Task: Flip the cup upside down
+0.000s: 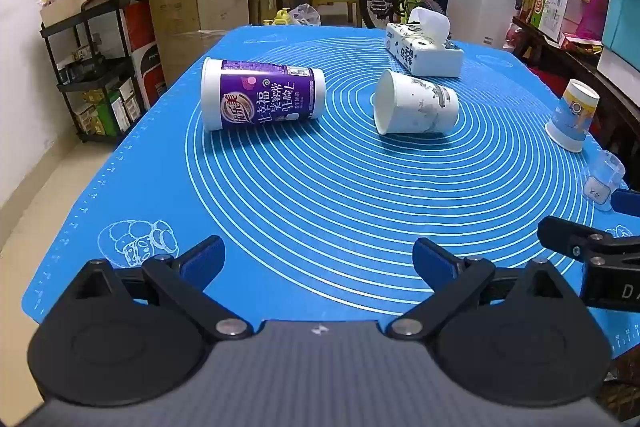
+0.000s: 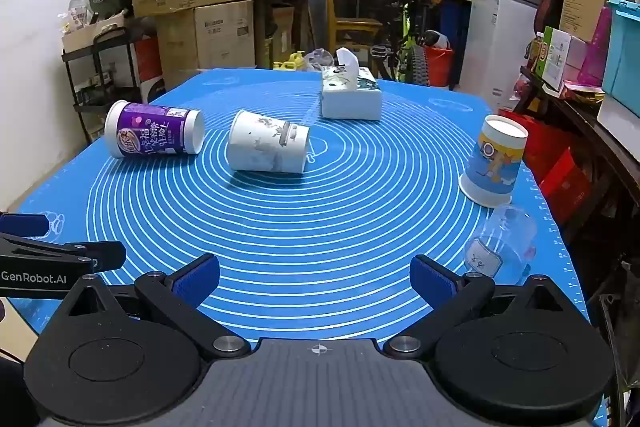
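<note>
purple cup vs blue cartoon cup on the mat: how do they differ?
Pose: the purple cup lies on its side; the blue cartoon cup stands upside down, wide rim on the blue mat.
Place: the purple cup is at the mat's far left, the blue cartoon cup near its right edge.
Shared: neither is held.

Even indoor light, soft shadows, sharp centre, strong fisheye bending at edges.

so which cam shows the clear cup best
The right wrist view: the clear cup sits whole just beyond the right gripper, label visible. In the left wrist view it is small at the right edge, partly cut off by the other gripper.
</note>
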Motion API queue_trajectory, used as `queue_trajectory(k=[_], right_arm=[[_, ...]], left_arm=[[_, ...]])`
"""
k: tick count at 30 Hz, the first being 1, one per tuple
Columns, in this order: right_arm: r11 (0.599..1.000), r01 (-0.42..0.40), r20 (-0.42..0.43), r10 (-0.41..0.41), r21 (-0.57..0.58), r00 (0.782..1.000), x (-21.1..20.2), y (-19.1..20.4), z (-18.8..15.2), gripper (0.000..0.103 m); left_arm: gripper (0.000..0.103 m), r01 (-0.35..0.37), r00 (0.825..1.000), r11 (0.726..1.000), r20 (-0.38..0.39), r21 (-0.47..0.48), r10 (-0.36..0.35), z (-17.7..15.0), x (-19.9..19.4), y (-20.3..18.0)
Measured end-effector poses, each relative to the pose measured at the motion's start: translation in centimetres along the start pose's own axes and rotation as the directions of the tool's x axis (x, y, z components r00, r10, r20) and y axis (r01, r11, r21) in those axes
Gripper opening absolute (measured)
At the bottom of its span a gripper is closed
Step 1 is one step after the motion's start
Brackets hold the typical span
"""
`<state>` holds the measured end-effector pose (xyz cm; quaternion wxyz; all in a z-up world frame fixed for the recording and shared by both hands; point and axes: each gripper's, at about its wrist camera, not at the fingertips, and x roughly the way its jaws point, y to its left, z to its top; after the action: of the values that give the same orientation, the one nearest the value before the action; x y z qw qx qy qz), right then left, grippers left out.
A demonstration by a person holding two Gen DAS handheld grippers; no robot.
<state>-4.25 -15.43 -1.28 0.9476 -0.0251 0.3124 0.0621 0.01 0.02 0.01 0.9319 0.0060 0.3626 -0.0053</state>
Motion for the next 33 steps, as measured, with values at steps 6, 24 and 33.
queue_trajectory(k=[6, 24, 33], right_arm=[[1.0, -0.001, 0.001, 0.001, 0.002, 1.0, -0.1, 0.0, -0.1, 0.101], [1.0, 0.0, -0.006, 0.0, 0.012, 1.0, -0.1, -0.8, 0.0, 0.101], [1.0, 0.003, -0.013, -0.003, 0.013, 1.0, 0.0, -0.8, -0.1, 0.101]], left_arm=[[0.099, 0.002, 1.0, 1.0, 0.001, 0.003, -0.002, 0.0, 0.0, 0.0], [0.099, -0.006, 1.0, 1.0, -0.003, 0.006, 0.006, 0.0, 0.0, 0.0], [0.099, -0.006, 1.0, 1.0, -0.004, 0.009, 0.006, 0.0, 0.0, 0.0]])
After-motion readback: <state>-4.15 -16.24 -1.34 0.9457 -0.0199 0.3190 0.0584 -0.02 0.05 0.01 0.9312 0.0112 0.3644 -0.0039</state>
